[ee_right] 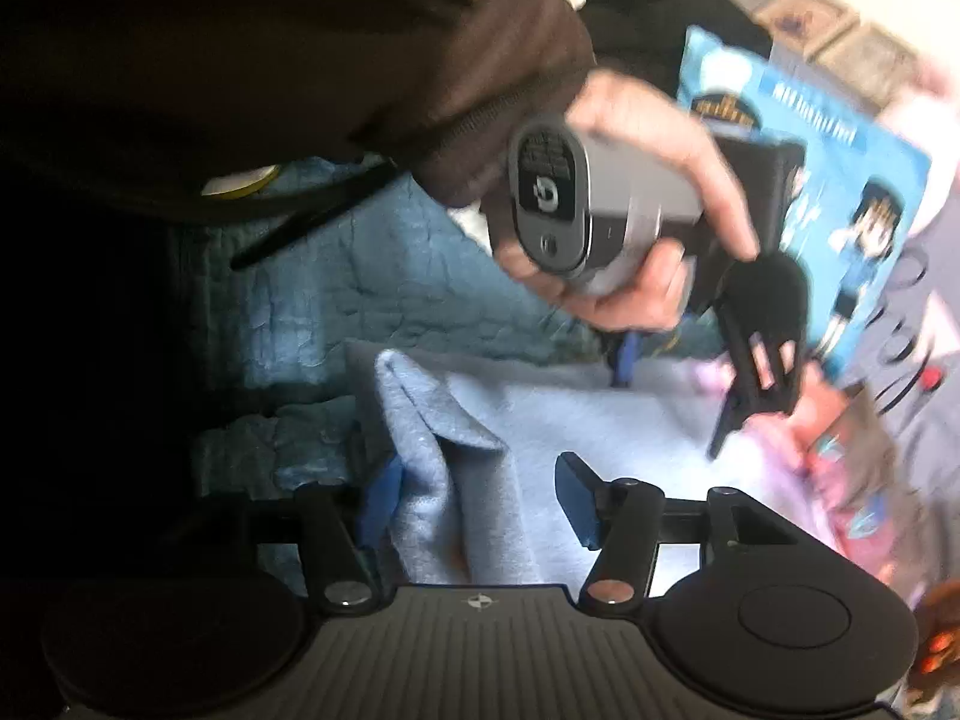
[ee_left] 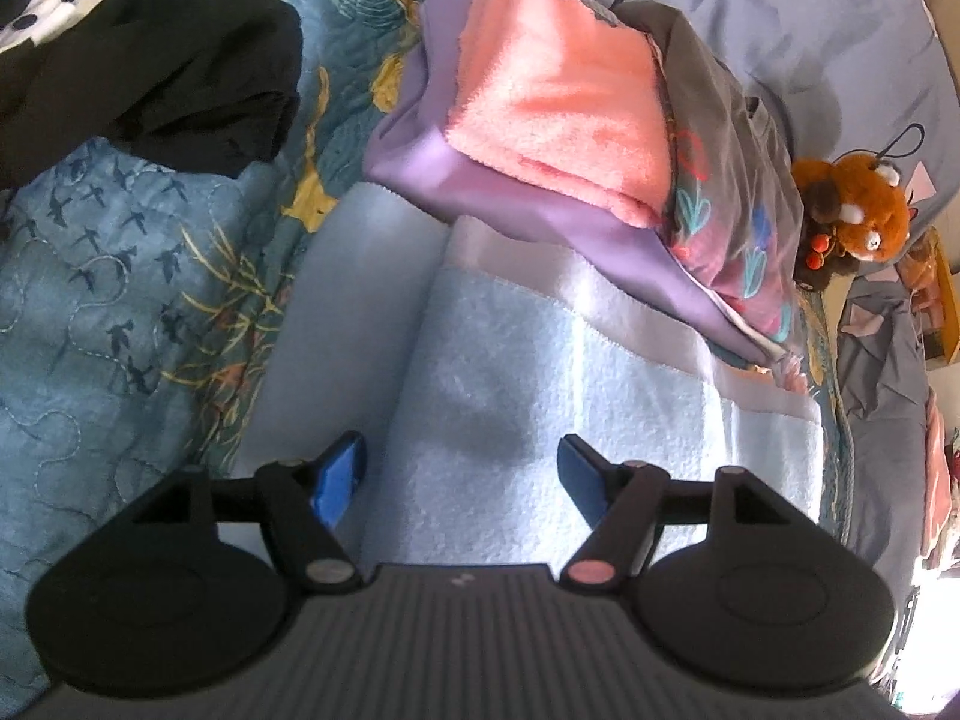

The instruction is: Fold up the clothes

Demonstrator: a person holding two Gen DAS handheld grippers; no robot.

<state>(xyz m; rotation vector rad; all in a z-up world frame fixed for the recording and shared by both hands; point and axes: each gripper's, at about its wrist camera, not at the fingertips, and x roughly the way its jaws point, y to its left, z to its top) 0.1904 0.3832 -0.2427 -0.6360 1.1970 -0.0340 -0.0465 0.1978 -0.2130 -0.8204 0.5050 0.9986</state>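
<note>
A light blue towel (ee_left: 540,420) lies folded on the bed in the left wrist view, right under my left gripper (ee_left: 461,468), which is open with its blue pads on either side of the towel's near part. In the right wrist view the same towel (ee_right: 600,420) has a raised fold (ee_right: 438,438) standing between the pads of my right gripper (ee_right: 480,492), which is open. The left gripper (ee_right: 744,360) shows there too, held in a hand above the towel's far edge.
A stack of folded clothes stands behind the towel: a pink towel (ee_left: 558,96) on a purple garment (ee_left: 420,144) and a grey flowered one (ee_left: 738,180). Black clothes (ee_left: 150,72) lie at the back left. A plush toy (ee_left: 852,210) sits right. The blue quilt (ee_left: 120,300) covers the bed.
</note>
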